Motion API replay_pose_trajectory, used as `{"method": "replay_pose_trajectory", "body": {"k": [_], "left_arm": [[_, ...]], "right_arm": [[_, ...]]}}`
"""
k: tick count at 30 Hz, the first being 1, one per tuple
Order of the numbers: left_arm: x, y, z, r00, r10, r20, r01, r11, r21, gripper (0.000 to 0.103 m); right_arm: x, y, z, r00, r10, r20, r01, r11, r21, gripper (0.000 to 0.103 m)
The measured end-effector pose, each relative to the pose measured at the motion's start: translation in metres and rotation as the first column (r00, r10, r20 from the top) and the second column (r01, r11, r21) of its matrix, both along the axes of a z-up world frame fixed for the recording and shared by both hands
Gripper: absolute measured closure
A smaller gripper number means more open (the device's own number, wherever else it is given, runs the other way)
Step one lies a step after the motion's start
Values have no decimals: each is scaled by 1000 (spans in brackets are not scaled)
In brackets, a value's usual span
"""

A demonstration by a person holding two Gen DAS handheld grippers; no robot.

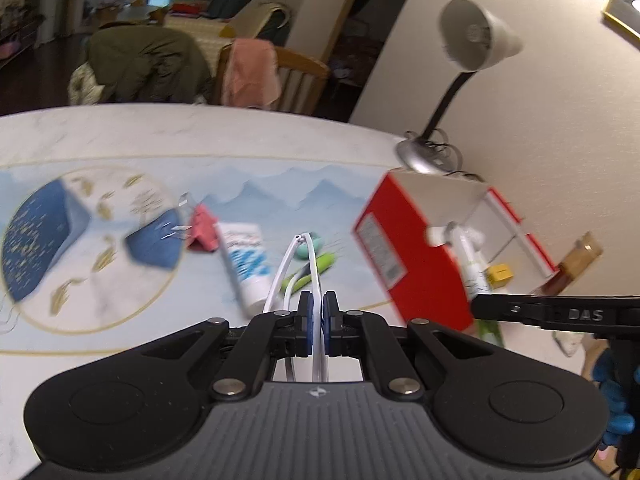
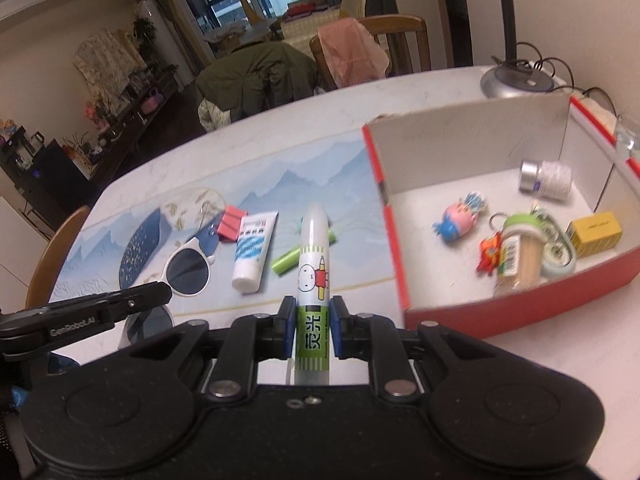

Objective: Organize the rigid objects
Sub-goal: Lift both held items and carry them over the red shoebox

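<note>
Now left gripper [image 1: 319, 312] pinched tight on thin white arm of white-framed sunglasses [image 2: 188, 266], low middle of frame. Right gripper [image 2: 313, 320] clamped on white and green glue stick with bunny picture [image 2: 313, 280], bottom middle. Red cardboard box with white inside [image 2: 520, 304] at right, small toys in it. White and blue squeeze tube [image 2: 252, 252] on table, left of center.

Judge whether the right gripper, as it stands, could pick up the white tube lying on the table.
Probably not yet. The right gripper is shut on a highlighter pen, so its jaws are occupied. The path to the white tube looks clear, but the pen would need dropping into the red box first.
</note>
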State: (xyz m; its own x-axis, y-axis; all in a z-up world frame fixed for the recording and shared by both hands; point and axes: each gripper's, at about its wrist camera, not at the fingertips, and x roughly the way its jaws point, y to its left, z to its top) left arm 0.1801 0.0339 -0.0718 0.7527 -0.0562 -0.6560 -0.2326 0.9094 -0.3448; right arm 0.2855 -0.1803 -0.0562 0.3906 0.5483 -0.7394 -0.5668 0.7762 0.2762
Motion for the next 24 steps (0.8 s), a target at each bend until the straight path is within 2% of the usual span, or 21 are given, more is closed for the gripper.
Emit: {"method": "replay_pose_trajectory", "body": {"k": [13, 24], "left_arm": [[62, -67, 37, 990, -125, 60, 121, 990, 76, 98], [123, -117, 42, 977, -211, 43, 205, 972, 119, 98]], "right_arm": [[48, -43, 22, 997, -47, 64, 45, 999, 30, 87], [90, -85, 28, 987, -111, 116, 109, 994, 23, 87]]}}
